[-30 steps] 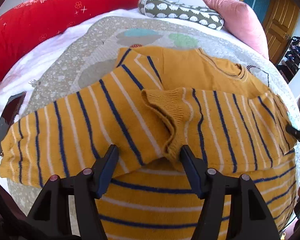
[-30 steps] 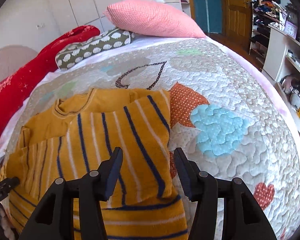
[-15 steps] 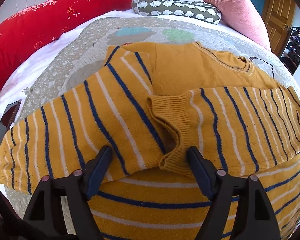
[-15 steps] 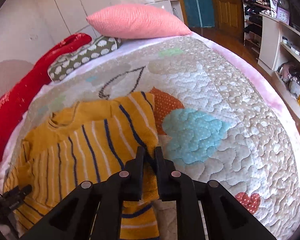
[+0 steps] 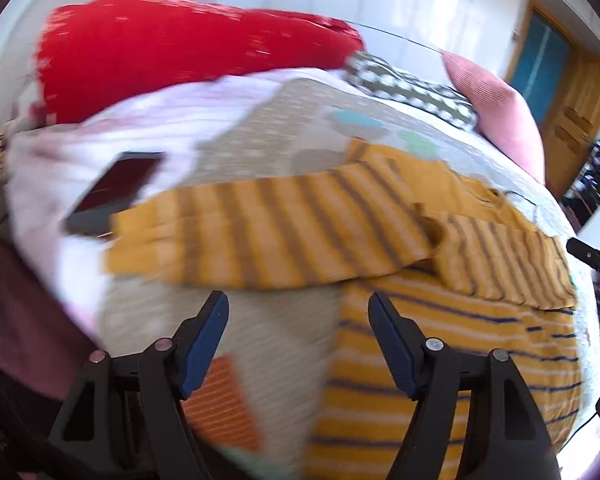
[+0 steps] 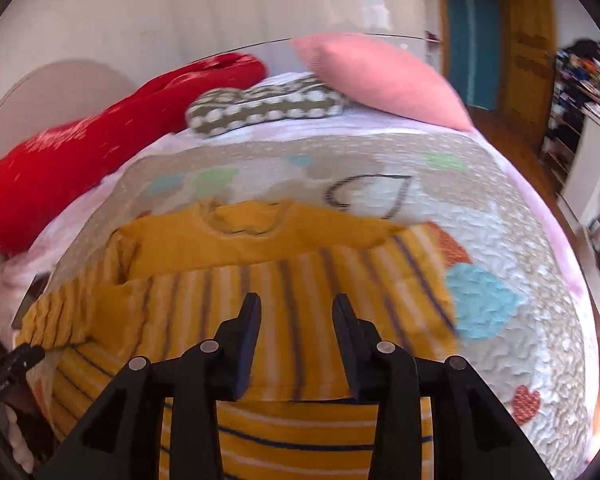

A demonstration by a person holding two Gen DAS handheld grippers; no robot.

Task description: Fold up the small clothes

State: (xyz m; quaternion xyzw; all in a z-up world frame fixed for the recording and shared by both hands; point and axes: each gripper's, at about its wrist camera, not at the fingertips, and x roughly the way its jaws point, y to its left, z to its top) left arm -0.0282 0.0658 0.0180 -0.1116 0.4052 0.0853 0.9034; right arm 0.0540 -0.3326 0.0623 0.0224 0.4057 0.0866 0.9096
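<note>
Quilted bedding point(image 6: 512, 240) with coloured hearts covers the bed, red point(image 6: 80, 152), spotted point(image 6: 260, 108) and pink point(image 6: 380, 76) pillows at its head. On it lies the mustard striped sweater point(image 6: 308, 280), both sleeves folded across its chest. Fingers of the left gripper point(image 5: 298, 336) are spread and empty, over bare quilt beside the sweater's hem. Those of the right gripper point(image 6: 296, 320) are also parted, holding nothing, above the right sleeve. A dark phone point(image 5: 112, 192) lies near the left cuff.

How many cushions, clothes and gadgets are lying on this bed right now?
Cushions: 3 (red bolster, spotted pillow, pink pillow)
Clothes: 1 (striped yellow sweater)
Gadgets: 1 (dark phone)
Total: 5
</note>
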